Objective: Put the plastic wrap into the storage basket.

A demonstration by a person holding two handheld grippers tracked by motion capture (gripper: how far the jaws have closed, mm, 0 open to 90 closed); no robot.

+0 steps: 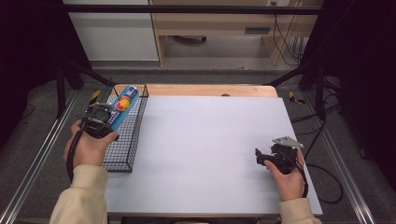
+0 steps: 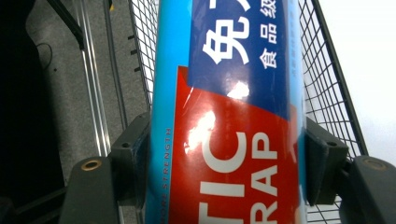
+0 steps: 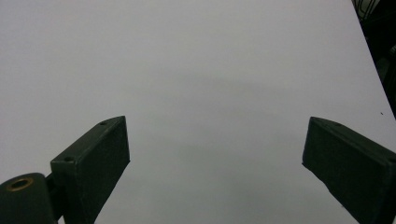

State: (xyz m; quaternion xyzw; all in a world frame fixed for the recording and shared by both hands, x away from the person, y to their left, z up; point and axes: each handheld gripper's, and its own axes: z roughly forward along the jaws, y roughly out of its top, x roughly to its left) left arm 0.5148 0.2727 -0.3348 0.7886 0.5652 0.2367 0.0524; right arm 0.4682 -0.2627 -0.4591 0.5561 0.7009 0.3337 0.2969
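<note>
left tongs (image 1: 103, 113) clamped | right tongs (image 1: 259, 157) jaws apart

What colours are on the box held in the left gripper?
Light blue box with dark blue and red panels, white lettering; clearest in the left gripper view.

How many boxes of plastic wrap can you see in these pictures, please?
1: the plastic wrap box is clamped in the left gripper over the wire basket.

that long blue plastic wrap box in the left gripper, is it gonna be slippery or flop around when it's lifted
The plastic wrap box looks glossy, with glare on its label, so it may slip between the left gripper pads. It appears stiff and straight, so flopping seems unlikely. Gripped near one end, it might tilt toward the wire basket.
</note>
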